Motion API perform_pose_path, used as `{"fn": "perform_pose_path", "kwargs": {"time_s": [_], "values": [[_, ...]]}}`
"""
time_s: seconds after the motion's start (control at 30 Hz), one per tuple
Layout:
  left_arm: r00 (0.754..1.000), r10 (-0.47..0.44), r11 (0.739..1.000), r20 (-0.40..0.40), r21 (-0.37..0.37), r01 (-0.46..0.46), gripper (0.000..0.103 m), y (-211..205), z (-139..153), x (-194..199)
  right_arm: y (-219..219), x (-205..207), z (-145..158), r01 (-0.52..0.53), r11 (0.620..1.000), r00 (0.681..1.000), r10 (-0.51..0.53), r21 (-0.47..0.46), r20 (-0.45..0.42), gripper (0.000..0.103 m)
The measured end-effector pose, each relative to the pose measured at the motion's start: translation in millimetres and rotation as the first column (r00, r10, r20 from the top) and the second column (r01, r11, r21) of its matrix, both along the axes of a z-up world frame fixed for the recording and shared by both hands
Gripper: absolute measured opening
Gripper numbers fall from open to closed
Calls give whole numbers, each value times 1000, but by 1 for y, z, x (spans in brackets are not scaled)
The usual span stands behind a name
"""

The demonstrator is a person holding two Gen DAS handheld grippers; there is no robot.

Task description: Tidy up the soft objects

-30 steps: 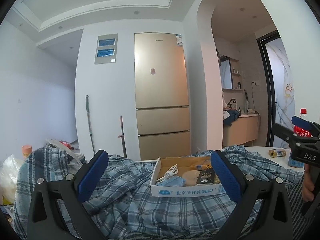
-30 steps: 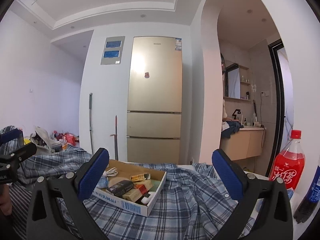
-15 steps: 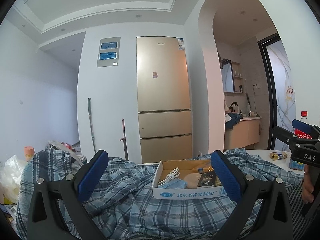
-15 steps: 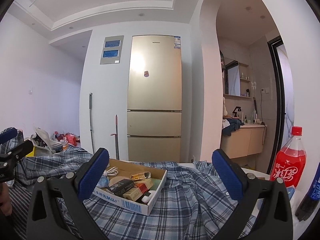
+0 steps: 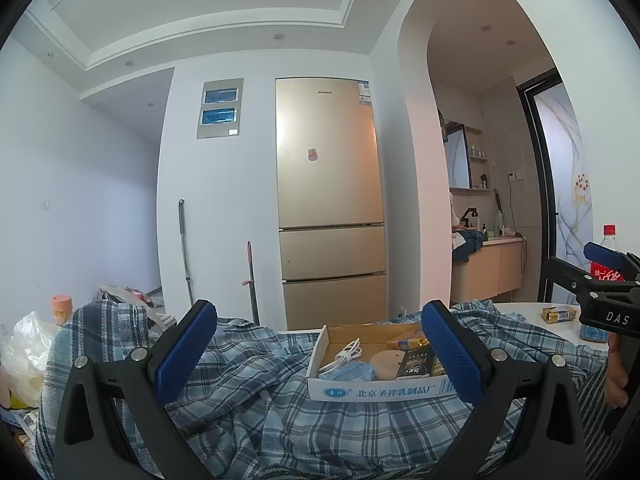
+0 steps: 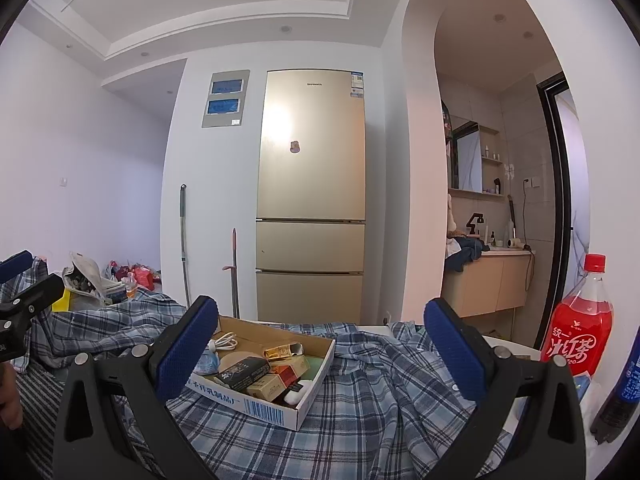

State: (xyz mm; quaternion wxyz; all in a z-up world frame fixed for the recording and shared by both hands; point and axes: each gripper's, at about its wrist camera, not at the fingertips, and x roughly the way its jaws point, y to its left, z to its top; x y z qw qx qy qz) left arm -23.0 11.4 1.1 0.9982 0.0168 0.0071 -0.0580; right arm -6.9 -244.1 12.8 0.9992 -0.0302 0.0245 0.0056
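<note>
both grippers (image 5: pixel 320 354) (image 6: pixel 322 354) gape above plaid cloth (image 5: pixel 248 408) (box (image 6: pixel 280 402) seemingly atop).

My left tongs (image 5: pixel 320 352) and right tongs (image 6: pixel 322 350) are wide open with nothing between them. The cardboard box (image 6: pixel 308 398) sits in the way on the checked cloth (image 6: pixel 380 412). Right of the box, bare cloth, then a red bottle (image 6: pixel 578 332).
</note>
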Motion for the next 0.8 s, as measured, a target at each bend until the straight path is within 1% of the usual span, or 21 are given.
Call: {"fn": "perform_pose_path", "kwargs": {"time_s": [0.8], "values": [[1000,-3,1000,-10,0,3,103,3,0,1,-1,3,-3,15,1000,1000,-15,5,-10,103]]}}
